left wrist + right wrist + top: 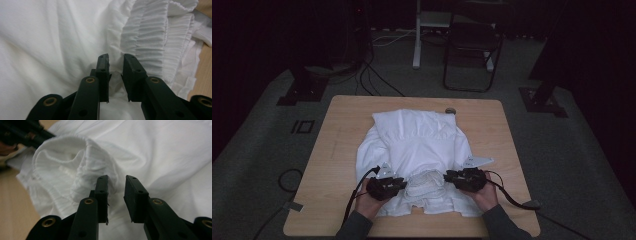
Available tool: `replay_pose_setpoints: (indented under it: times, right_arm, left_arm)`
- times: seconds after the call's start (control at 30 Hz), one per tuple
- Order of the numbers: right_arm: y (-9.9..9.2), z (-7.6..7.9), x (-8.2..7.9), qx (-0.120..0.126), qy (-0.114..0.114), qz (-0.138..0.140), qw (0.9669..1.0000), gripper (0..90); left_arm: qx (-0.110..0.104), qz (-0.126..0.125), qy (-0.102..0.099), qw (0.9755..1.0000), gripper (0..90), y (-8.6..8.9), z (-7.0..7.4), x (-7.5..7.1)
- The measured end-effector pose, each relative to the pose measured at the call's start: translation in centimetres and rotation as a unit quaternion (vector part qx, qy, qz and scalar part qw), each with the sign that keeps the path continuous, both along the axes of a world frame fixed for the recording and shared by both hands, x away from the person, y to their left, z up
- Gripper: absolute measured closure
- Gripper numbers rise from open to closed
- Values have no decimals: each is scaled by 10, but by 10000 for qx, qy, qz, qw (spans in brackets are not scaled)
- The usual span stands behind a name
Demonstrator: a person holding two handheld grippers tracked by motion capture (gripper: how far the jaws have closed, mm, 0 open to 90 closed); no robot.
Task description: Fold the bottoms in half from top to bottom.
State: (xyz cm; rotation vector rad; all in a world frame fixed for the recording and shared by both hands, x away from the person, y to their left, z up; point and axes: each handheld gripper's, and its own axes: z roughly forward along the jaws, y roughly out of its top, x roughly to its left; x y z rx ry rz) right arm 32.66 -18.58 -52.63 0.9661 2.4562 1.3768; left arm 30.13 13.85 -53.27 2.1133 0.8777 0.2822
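A white garment (417, 145) is lying spread on the wooden table (507, 150), its gathered elastic band (424, 182) bunched at the near edge. The left gripper (115, 62) and the right gripper (117, 183) are hovering at either end of that band — jaws slightly parted, gripping nothing, cloth just beyond them.

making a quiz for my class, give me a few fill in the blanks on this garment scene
1. The garment on the table is ____ in colour.
2. Between the left hand-held gripper and the right hand-held gripper lies the garment's ribbed, gathered ____.
3. The jaws of both hand-held grippers stand slightly ____, with a gap between the pads.
4. On the floor beyond the table stands a dark folding ____.

Missing words: white; waistband; open; chair
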Motion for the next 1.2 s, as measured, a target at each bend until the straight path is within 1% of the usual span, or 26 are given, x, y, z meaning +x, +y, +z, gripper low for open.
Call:
replay_pose_setpoints:
  times: [0.03,0.1,0.13,0.2,0.3,0.37,0.43,0.5,0.53,0.6,0.67,0.7,0.73,0.77,0.8,0.87,0.9,0.93,0.97,1.0,1.03,1.07,1.1,1.13,1.17,1.2]
  right_arm:
    - [1,2,3,70,-9,-90,9999,711]
    - [5,8,10,321,-59,-223,9992,687]
    - [7,10,13,334,-90,-255,9991,687]
    - [16,11,18,364,-66,-175,9992,697]
    - [26,6,13,188,-48,77,9998,720]
    - [30,-2,4,-130,-100,237,9996,730]
    - [31,-10,-3,-268,-20,339,9991,744]
    - [30,-18,-9,-374,108,443,9983,747]
    - [29,-21,-14,-462,88,457,9978,745]
    - [23,-16,-20,-402,-64,389,9984,704]
    - [8,-6,-25,-346,-318,61,9989,635]
    - [2,-3,-27,-370,-405,-116,9984,605]
    - [-10,0,-28,-500,-541,-402,9965,570]
    - [-20,0,-29,-611,-552,-615,9947,535]
    - [-29,-2,-28,-719,-556,-818,9925,506]
    - [-46,-10,-26,-879,-404,-1202,9880,453]
    - [-53,-15,-25,-939,-258,-1334,9863,427]
    - [-57,-19,-25,-1022,-215,-1435,9841,415]
    - [-62,-26,-25,-1098,-120,-1519,9822,405]
    - [-64,-30,-25,-1113,-39,-1519,9821,399]
    - [-66,-35,-25,-1106,50,-1545,9818,393]
    - [-65,-37,-25,-1088,67,-1530,9822,391]
    - [-64,-39,-26,-1098,92,-1487,9827,385]
    - [-61,-40,-26,-1133,26,-1463,9827,390]
    - [-59,-40,-26,-1131,29,-1444,9830,404]
    - [-57,-40,-26,-1150,24,-1400,9835,423]
  left_arm:
    - [-44,94,-47,9999,733,-1,2,3]
    - [-171,215,-97,9996,712,-2,6,8]
    - [-279,245,-123,9992,711,-4,8,11]
    - [-327,156,-94,9993,709,-11,9,14]
    - [-87,-122,-59,9999,709,-21,3,9]
    - [176,-267,9,9995,710,-26,-6,2]
    - [339,-353,40,9988,712,-27,-15,-4]
    - [204,-323,51,9993,709,-23,-15,-8]
    - [164,-288,47,9994,704,-21,-13,-9]
    - [86,-101,-123,9998,646,-8,-3,-16]
    - [150,182,-317,9992,599,7,4,-24]
    - [271,494,-418,9975,578,20,8,-29]
    - [362,783,-473,9951,542,32,9,-33]
    - [435,1071,-473,9922,506,43,8,-35]
    - [522,1339,-485,9884,482,55,6,-38]
    - [774,1888,-488,9778,398,76,-1,-41]
    - [815,2070,-384,9742,361,83,-4,-41]
    - [816,2263,-154,9705,341,94,-11,-42]
    - [759,2339,7,9693,293,99,-15,-42]
    - [756,2400,185,9677,282,105,-21,-42]
    - [784,2460,222,9658,282,107,-25,-43]
    - [754,2475,193,9658,268,108,-26,-44]
    - [791,2458,206,9659,268,107,-25,-44]
    - [796,2433,207,9665,269,106,-25,-44]
    - [781,2358,190,9685,269,104,-26,-44]
    - [832,2276,172,9700,270,100,-26,-44]
